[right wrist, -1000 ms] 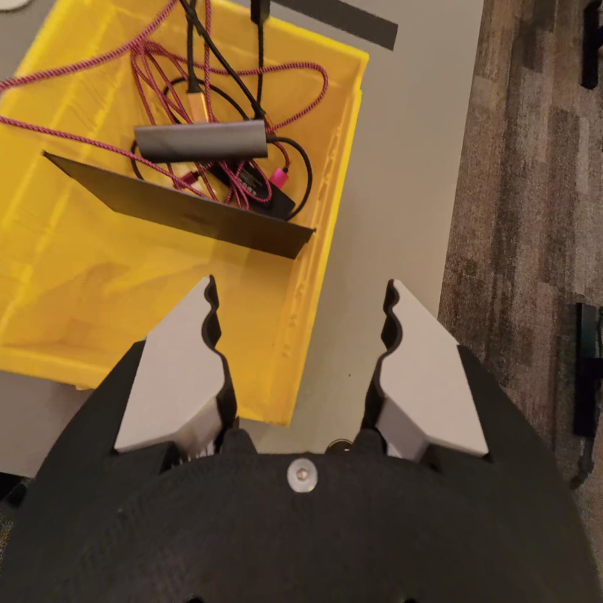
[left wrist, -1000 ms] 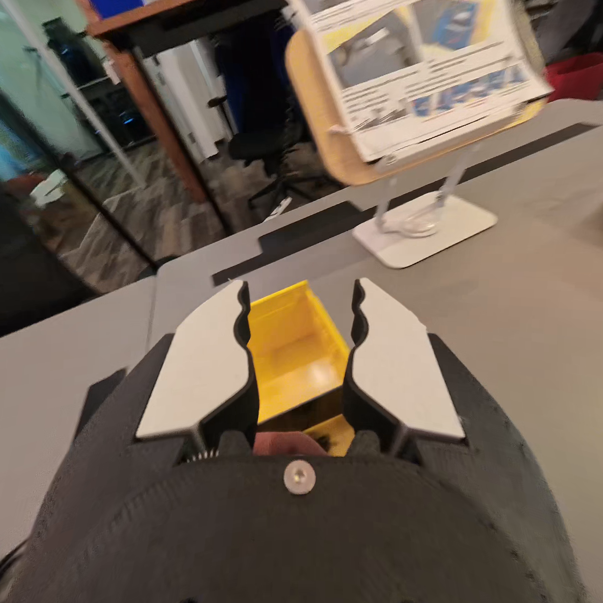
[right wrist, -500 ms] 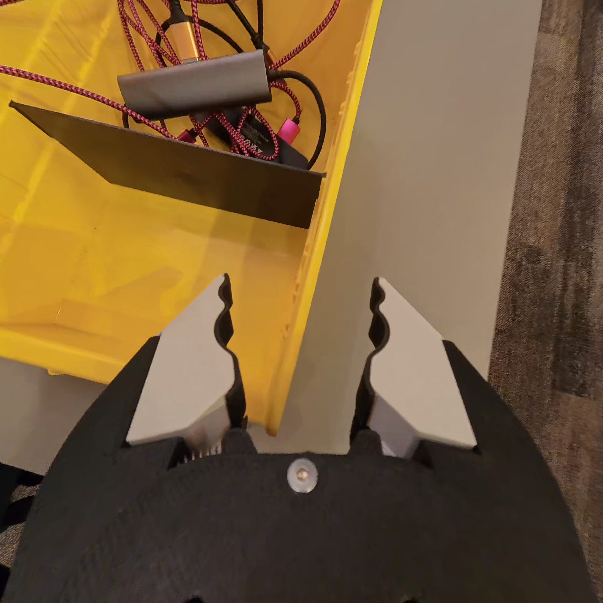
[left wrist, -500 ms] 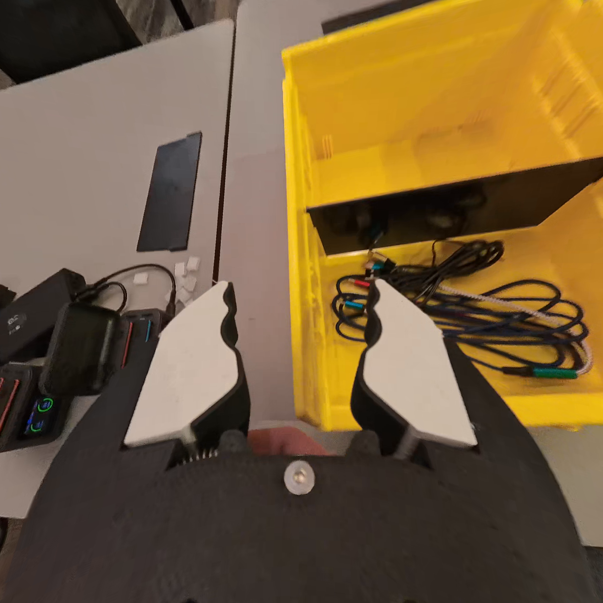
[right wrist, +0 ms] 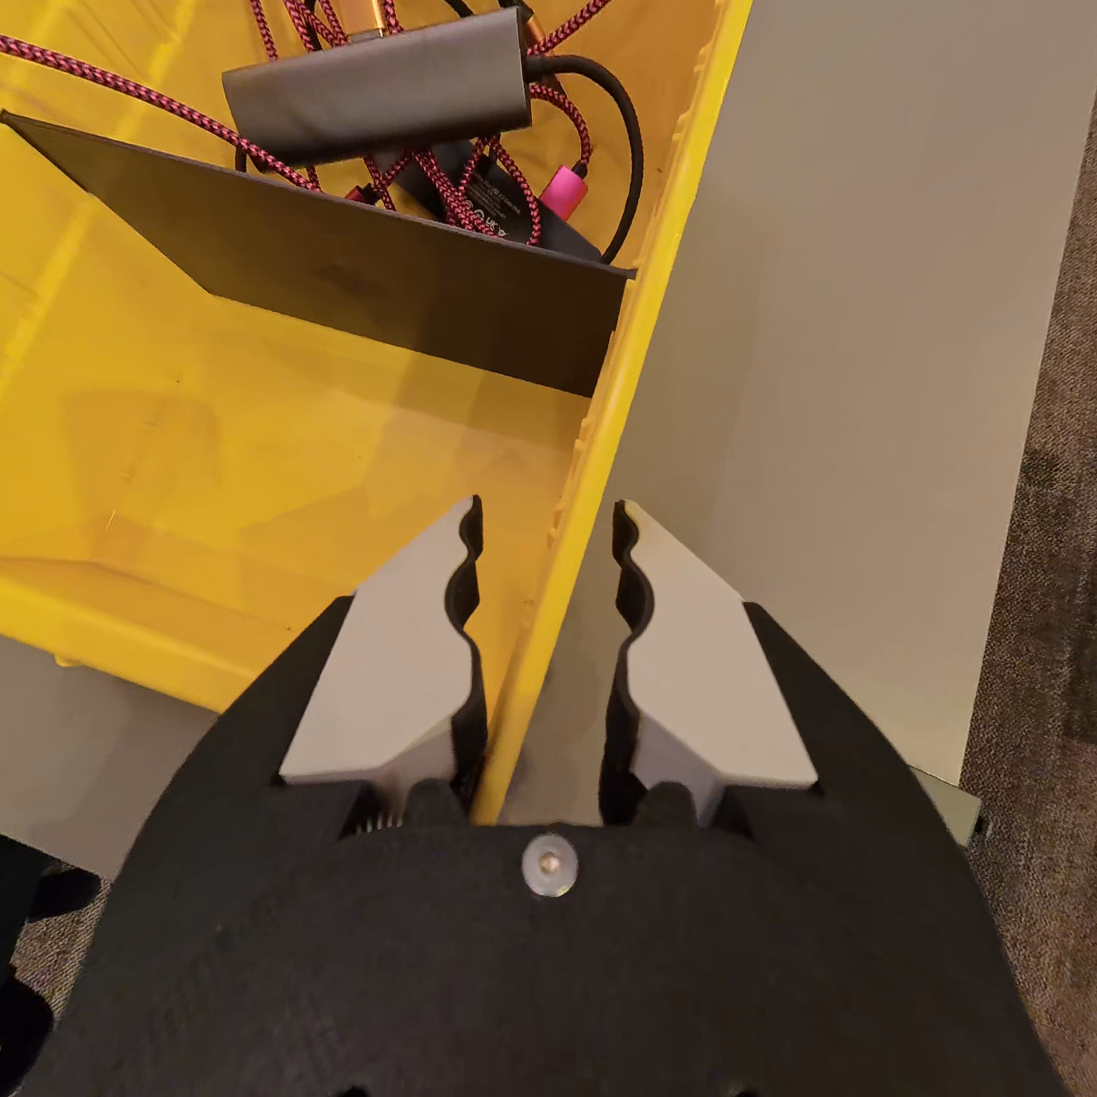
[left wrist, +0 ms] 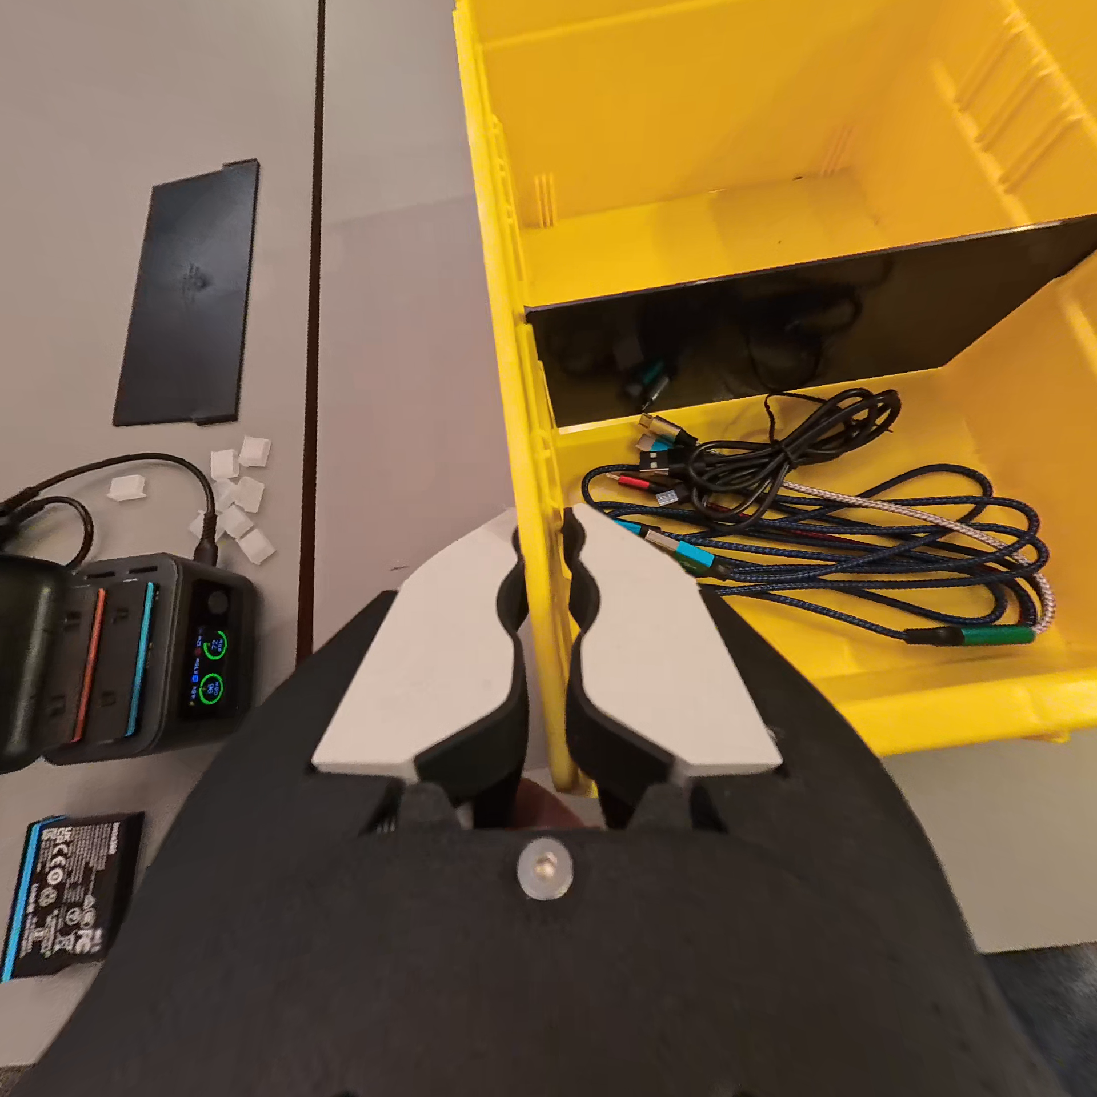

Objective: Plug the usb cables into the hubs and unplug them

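A yellow bin (left wrist: 742, 119) stands on the grey table. In the left wrist view, blue and black USB cables (left wrist: 831, 534) lie coiled in its near compartment, in front of a black divider (left wrist: 771, 332). My left gripper (left wrist: 544, 525) is shut on the bin's left wall. In the right wrist view a grey hub (right wrist: 380, 89), a black hub (right wrist: 492, 208) and pink braided cables (right wrist: 148, 101) lie behind a black divider (right wrist: 386, 297). My right gripper (right wrist: 546, 501) straddles the bin's right wall (right wrist: 653, 297). It is open, with a gap on the outer side.
Left of the bin lie a black charger with a lit screen (left wrist: 148, 653), a loose battery (left wrist: 59, 890), small white caps (left wrist: 237, 492) and a flat black plate (left wrist: 190, 291). The table edge and carpet floor (right wrist: 1056, 534) are right of the bin. The gap from one gripper's tips to the other's is roughly 95 cm. From the right gripper's tips to the black hub (right wrist: 492, 208) is close to 12 cm.
My left gripper swung down from facing the room to the bin's left wall and shut on it. My right gripper moved onto the right wall and its jaws narrowed.
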`<state>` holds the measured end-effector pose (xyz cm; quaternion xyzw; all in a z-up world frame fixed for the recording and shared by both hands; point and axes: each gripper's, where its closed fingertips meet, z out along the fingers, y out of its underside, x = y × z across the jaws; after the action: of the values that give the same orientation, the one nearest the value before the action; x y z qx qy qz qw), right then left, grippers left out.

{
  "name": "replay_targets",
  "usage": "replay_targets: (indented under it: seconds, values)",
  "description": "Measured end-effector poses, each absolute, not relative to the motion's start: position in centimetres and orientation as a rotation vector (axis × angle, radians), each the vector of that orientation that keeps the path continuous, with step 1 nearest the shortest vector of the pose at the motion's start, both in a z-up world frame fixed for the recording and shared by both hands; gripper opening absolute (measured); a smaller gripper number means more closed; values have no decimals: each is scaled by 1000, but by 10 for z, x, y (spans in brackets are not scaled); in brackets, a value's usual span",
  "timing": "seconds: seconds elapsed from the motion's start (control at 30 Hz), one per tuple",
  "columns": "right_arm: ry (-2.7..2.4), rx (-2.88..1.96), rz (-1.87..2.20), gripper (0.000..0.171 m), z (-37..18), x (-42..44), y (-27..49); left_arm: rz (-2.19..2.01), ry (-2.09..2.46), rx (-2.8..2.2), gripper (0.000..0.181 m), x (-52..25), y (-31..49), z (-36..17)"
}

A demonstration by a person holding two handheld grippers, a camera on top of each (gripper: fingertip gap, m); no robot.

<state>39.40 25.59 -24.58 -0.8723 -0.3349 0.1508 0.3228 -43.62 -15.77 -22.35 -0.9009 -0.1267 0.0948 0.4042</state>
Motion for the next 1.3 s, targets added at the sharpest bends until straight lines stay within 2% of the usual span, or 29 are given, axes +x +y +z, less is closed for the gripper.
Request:
replay_targets:
  seconds: [0.1,0.17,0.3,0.47,0.53,0.57,0.67,0.7,0.77,0.87,1.0,1.3]
  values:
    - [-878,-2272,403,32,-244,393,255,193,-311,-2274,6,-430,-155,-224]
    - [-875,-2254,401,17,-241,393,255,199,-301,-2272,6,-428,-153,-224]
    - [-841,-2239,312,6,-241,398,258,176,-290,-2253,6,-424,-151,-224]
    - [-816,-2224,321,4,-241,396,251,95,-203,-2237,11,-408,-145,-224]
    - [-830,-2218,323,5,-241,393,247,41,-190,-2276,35,-400,-143,-234]
    - [-840,-2215,315,7,-241,393,245,38,-186,-2270,36,-398,-140,-234]
    - [-872,-2209,304,19,-239,390,240,90,-169,-2288,25,-399,-137,-235]
    - [-880,-2204,295,19,-238,389,239,117,-171,-2299,13,-402,-138,-237]
    - [-878,-2197,287,14,-237,390,241,157,-159,-2300,8,-404,-137,-238]
    - [-869,-2199,294,7,-238,391,243,161,-165,-2295,6,-403,-136,-238]
    - [-842,-2197,291,6,-238,391,244,147,-183,-2280,5,-402,-135,-237]
    - [-855,-2189,303,12,-238,380,233,114,-207,-2246,4,-395,-133,-235]
